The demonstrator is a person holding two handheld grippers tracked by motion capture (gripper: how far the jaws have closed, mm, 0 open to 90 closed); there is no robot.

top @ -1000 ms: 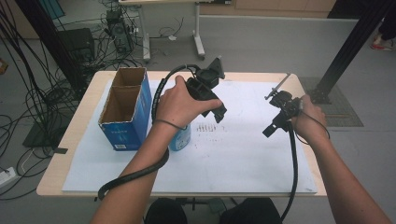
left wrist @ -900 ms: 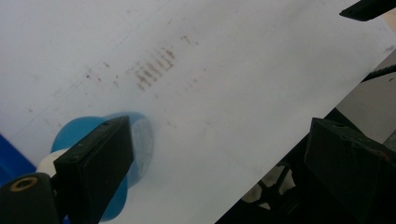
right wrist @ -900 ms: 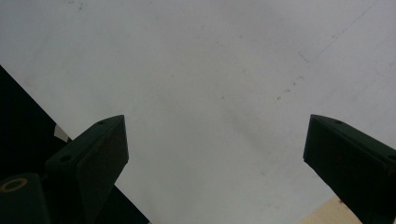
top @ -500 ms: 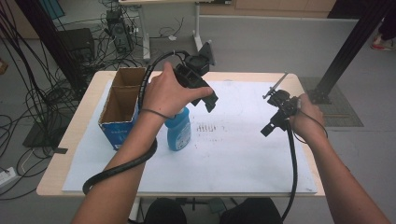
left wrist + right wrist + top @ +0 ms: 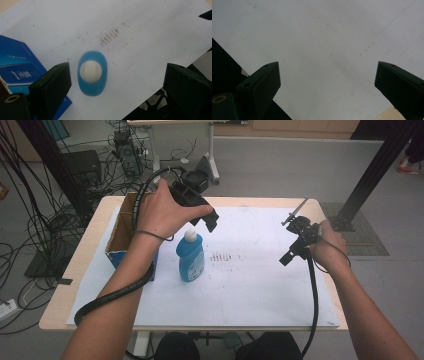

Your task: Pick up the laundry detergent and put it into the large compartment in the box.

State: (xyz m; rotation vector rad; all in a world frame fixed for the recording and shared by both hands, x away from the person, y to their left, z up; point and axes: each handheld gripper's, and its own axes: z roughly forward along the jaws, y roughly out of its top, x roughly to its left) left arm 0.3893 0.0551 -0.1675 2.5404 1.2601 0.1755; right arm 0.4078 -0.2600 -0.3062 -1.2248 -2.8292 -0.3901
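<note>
1. Blue detergent bottle (image 5: 190, 257), white cap (image 5: 190, 236): upright on the white sheet (image 5: 240, 285), just right of the cardboard box (image 5: 121, 237), not in contact with either gripper.
2. Same bottle seen from straight above in the left gripper view (image 5: 92, 73): blue oval shoulder, round white cap (image 5: 90, 71) at centre, nearer the left jaw than the right.
3. Left gripper (image 5: 206, 220): held in the person's left hand (image 5: 162, 212) above and slightly behind the bottle, pointing down; jaws spread wide, nothing between them.
4. Right gripper (image 5: 289, 256): held in the right hand (image 5: 327, 245) over the right part of the sheet, well apart from the bottle; jaws spread wide in the right gripper view, empty, facing bare white sheet (image 5: 324, 50).
5. Cardboard box: open top, brown inside, blue printed outer wall (image 5: 15, 70); at the left of the table, partly behind the left forearm.
6. Patch of short dark marks (image 5: 223, 256) on the sheet, just right of the bottle; also in the left gripper view (image 5: 109, 37).
7. Wooden table (image 5: 87, 255): light top, mostly covered by the sheet, bare strip along the left and far edges.
8. Black cables: one trailing from each gripper toward the near table edge, left (image 5: 117, 292), right (image 5: 314, 300).
</note>
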